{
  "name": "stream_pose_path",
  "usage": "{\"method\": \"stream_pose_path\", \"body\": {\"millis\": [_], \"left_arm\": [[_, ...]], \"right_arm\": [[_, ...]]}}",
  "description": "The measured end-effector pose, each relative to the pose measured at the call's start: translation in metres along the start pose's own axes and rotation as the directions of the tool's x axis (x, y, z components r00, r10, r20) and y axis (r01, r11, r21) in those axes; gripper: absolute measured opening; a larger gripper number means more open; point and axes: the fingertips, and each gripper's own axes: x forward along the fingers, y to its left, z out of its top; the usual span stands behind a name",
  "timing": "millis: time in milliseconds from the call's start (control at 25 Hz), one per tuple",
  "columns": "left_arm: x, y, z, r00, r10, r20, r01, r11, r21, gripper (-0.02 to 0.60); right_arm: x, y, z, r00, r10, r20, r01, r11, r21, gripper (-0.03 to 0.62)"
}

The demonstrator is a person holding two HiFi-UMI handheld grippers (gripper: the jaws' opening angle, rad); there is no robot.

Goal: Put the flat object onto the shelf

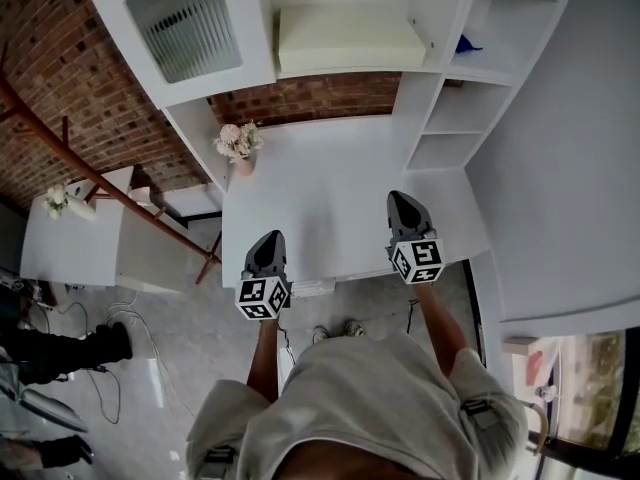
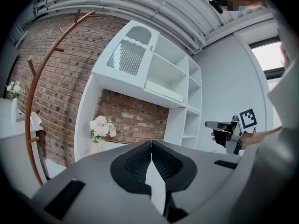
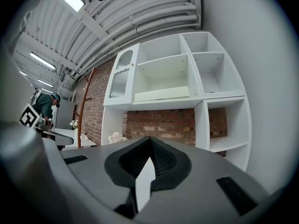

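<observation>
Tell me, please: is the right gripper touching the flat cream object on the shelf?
Apart. The right gripper view shows the right gripper shut and empty, with the flat cream object lying on the shelf far beyond its jaws.

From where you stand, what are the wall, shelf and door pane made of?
The wall is red brick with mortar joints. The shelf looks like painted board, smooth matte white. The door pane is ribbed: likely fluted glass or plastic.
</observation>
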Motion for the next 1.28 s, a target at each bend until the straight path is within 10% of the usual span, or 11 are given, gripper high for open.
{"method": "stream_pose_path", "body": {"millis": [1280], "left_arm": [[0.000, 0.002, -0.010, 1.000, 0.022, -0.018, -0.022, 1.000, -0.008, 0.017]], "right_arm": [[-0.020, 0.003, -0.044, 0.997, -0.030, -0.068, 0.034, 0.997, 0.063, 0.029]]}}
